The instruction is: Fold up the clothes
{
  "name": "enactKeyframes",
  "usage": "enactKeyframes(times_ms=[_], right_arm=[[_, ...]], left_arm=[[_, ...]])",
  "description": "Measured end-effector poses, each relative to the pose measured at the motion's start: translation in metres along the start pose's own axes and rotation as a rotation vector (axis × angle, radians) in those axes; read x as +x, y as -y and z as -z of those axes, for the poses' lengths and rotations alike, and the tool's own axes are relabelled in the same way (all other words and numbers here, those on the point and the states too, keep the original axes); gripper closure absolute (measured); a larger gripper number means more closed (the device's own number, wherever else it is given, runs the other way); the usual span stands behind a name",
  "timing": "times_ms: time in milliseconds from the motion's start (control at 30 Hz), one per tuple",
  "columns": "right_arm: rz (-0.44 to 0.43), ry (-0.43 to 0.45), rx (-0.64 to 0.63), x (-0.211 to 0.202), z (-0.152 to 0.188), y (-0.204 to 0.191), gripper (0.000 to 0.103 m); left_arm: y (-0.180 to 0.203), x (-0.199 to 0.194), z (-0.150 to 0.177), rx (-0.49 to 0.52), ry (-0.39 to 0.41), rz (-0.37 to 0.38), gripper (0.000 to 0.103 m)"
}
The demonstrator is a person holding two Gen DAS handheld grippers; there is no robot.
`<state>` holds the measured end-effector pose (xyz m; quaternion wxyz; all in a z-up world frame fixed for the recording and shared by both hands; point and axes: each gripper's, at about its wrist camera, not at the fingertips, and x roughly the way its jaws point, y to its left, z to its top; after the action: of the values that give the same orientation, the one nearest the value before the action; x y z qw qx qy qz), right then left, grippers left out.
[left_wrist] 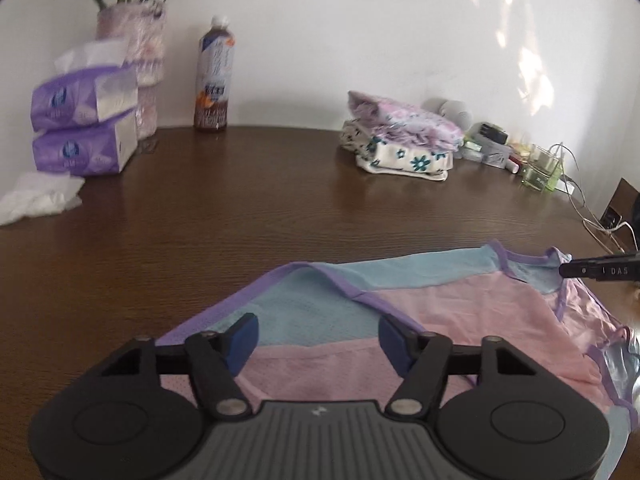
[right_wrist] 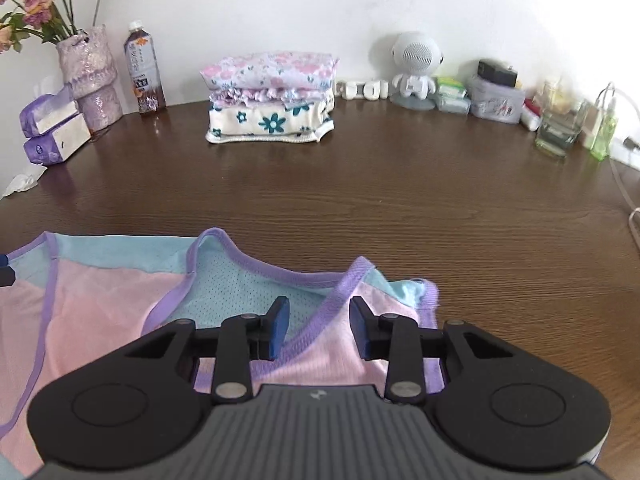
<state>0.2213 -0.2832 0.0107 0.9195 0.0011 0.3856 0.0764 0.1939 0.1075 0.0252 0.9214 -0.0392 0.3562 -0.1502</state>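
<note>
Left claw (left_wrist: 318,338), fingers spread, nothing between the blue pads (left_wrist: 245,336); it hangs over the blue and pink panels of the top (left_wrist: 460,312). Right claw (right_wrist: 319,328), fingers likewise spread and released, over the purple-trimmed neckline of the same top (right_wrist: 100,300). The top lies flat at the near edge of the brown wooden surface (left_wrist: 240,208), sleeveless, pink body with blue upper panels.

Background, along the wall: a stack of folded clothes (right_wrist: 272,96), floral pink pieces on a white piece with teal flowers; a bottle (right_wrist: 144,74) of dark drink; a vase (right_wrist: 90,74) with flowers; two purple tissue packs (left_wrist: 86,120), one on the other; a crumpled tissue (left_wrist: 38,198) beside them. Bare surface lies between the top and all of these.

The left view shows the tip of the right claw (left_wrist: 600,271) at its right edge, over the far shoulder of the top, and a wall socket (left_wrist: 612,212) with cables. The right view shows a white speaker figure (right_wrist: 416,70), small white letters (right_wrist: 362,90), boxes (right_wrist: 496,98) and a glass (right_wrist: 560,132) plainly; in the left view these are small and partly hidden behind the stack. A sliver of the left claw (right_wrist: 5,270) shows at the right view's left edge.
</note>
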Motion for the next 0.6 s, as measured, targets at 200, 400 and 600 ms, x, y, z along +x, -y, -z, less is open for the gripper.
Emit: enactKeyframes(times_ms=[200, 400, 600], right_arm=[[0.032, -0.009, -0.063, 0.018, 0.004, -0.008, 0.066], [0.096, -0.004, -0.035, 0.017, 0.004, 0.007, 0.065], [0.038, 0.051, -0.039, 0.003, -0.002, -0.002, 0.065]], left_arm=[[-0.004, 0.012, 0.002, 0.037, -0.014, -0.023, 0.055], [0.003, 0.012, 0.009, 0.120, 0.010, -0.090, 0.055], [0.009, 0.000, 0.002, 0.126, 0.064, -0.070, 0.054]])
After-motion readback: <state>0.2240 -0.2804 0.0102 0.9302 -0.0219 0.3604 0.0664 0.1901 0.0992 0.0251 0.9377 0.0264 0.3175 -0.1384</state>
